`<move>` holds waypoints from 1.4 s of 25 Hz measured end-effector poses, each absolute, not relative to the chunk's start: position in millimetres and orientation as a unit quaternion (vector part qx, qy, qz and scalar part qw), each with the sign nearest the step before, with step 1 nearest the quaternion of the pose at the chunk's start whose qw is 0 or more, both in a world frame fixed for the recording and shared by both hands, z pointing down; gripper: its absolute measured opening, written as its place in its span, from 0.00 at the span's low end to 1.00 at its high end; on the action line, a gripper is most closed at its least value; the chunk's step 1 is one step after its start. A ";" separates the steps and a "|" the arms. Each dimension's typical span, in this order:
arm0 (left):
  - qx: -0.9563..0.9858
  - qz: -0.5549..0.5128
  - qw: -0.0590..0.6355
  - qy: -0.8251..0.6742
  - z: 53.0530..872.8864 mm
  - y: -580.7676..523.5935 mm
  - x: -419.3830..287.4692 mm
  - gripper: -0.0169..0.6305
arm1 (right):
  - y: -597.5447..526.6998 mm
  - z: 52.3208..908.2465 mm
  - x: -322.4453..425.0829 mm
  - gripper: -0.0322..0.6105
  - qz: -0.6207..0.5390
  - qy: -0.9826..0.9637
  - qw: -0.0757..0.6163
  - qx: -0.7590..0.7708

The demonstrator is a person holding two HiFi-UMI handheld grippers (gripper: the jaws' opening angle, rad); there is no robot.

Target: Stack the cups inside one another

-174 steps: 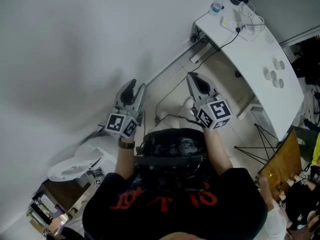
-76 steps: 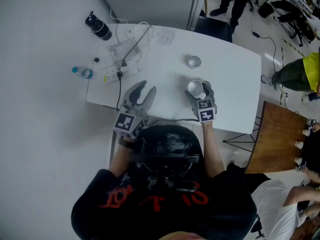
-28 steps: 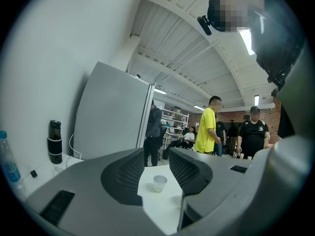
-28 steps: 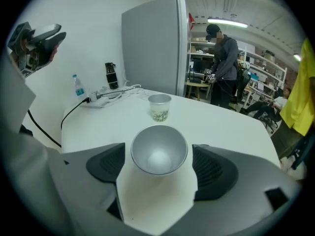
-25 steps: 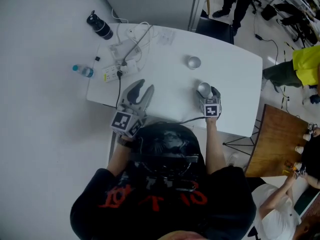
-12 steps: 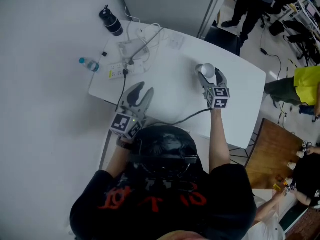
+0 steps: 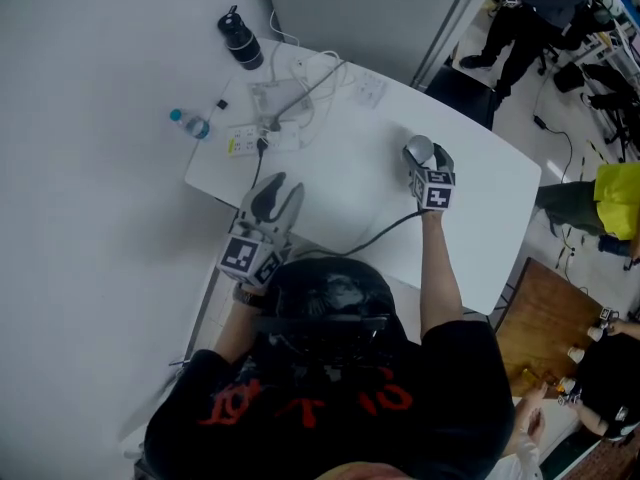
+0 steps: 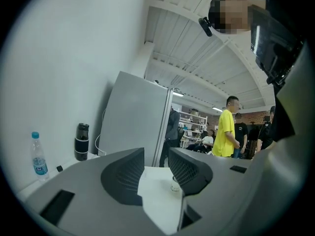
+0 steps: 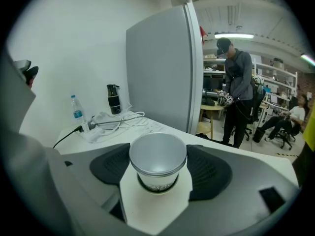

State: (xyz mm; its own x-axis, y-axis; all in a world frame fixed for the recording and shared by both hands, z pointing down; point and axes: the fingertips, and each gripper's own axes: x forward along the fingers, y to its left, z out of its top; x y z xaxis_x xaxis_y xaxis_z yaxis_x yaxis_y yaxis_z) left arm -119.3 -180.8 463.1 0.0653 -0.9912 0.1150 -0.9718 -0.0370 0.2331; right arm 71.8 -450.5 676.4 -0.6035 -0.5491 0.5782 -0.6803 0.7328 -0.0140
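My right gripper [image 7: 423, 160] is shut on a silver metal cup [image 7: 418, 148] over the far right part of the white table [image 7: 330, 183]. In the right gripper view this cup [image 9: 157, 154] stands upright between the pads, mouth up, right over a second cup [image 9: 157, 185] of which only a dark rim shows beneath it. I cannot tell whether the two touch. My left gripper [image 7: 280, 190] hovers open and empty near the table's front edge. Its jaws [image 8: 156, 154] frame a small cup [image 8: 174, 185] far off on the table.
At the table's far left stand a black flask [image 7: 240, 36], a water bottle [image 7: 188, 122] and a power strip with tangled cables [image 7: 270, 118]. A cable [image 7: 380, 233] trails from my right gripper across the table. People [image 7: 520, 8] stand beyond the table. A wooden board [image 7: 545, 318] lies right.
My right gripper has carried the silver cup away from me and up, from the table's near side to over the second cup, which it now hides. The left gripper shifted only slightly.
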 end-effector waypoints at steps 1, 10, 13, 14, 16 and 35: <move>0.717 -0.039 0.125 -0.684 464.0 -181.3 -120.5 0.28 | -450.7 679.1 72.3 0.63 0.118 -0.887 0.282 0.346; 0.718 -0.027 0.136 -0.682 470.1 -181.5 -117.6 0.28 | -439.2 745.4 73.6 0.69 0.155 -0.869 0.352 0.311; 0.719 -0.022 0.140 -0.680 473.8 -182.0 -118.5 0.28 | -440.8 753.2 76.0 0.64 0.147 -0.865 0.349 0.330; 0.720 -0.022 0.141 -0.679 474.3 -182.9 -118.9 0.28 | -438.2 751.1 76.8 0.64 0.148 -0.864 0.345 0.335; 0.722 -0.024 0.144 -0.677 473.6 -186.2 -119.7 0.28 | -427.8 745.2 79.2 0.63 0.148 -0.864 0.341 0.341; 0.826 -0.028 0.130 -0.547 454.8 -236.1 -44.6 0.28 | -281.1 515.0 144.2 0.15 0.110 -0.898 0.090 0.416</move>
State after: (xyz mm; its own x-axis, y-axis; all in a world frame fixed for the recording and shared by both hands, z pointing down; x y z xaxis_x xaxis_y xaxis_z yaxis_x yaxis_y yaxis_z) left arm -44.6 -236.1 454.8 0.3990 -0.9120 0.0952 -0.8972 -0.3668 0.2460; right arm 144.2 -281.1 515.0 -0.6381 -0.7271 0.2532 -0.7667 0.6303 -0.1221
